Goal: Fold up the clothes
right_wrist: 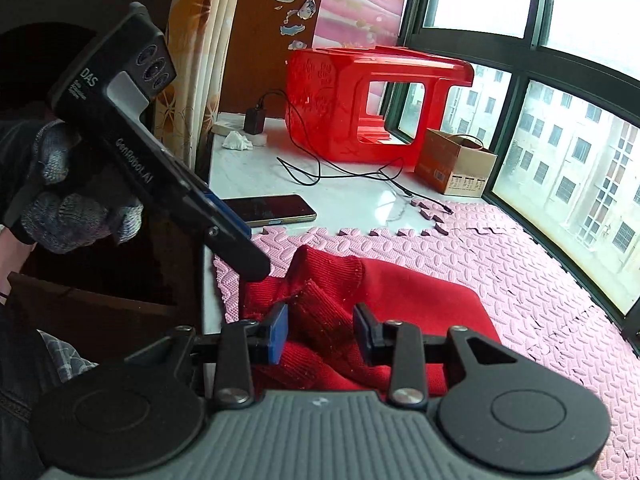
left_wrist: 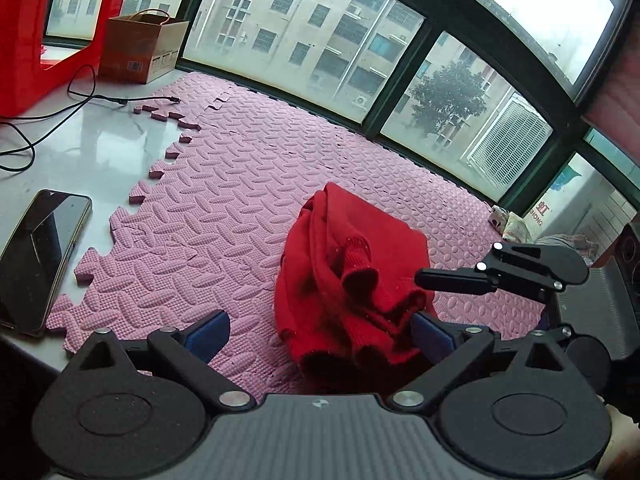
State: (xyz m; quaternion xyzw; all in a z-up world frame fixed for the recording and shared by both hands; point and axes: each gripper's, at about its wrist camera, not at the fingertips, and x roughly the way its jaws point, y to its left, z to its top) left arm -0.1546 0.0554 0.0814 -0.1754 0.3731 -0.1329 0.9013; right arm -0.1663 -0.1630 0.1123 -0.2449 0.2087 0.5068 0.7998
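A red knit garment (left_wrist: 352,276) lies bunched in a heap on the pink foam mat (left_wrist: 240,200). My left gripper (left_wrist: 320,336) stands wide open, and the heap's near edge sits between its blue pads (left_wrist: 208,334) without being pinched. In the right wrist view a ribbed fold of the red garment (right_wrist: 324,320) lies between the fingers of my right gripper (right_wrist: 320,330). Those jaws stand partly apart, with thin dark gaps beside the cloth. The right gripper (left_wrist: 460,280) reaches over the heap from the right. A gloved hand (right_wrist: 68,212) holds the left gripper (right_wrist: 246,250) at the garment's left edge.
A phone (left_wrist: 40,260) lies on the white sill (left_wrist: 88,148) left of the mat. Behind it are a black cable (left_wrist: 80,100), a cardboard box (left_wrist: 140,48) and a red plastic stool (right_wrist: 360,100). Windows (left_wrist: 320,40) run along the mat's far side.
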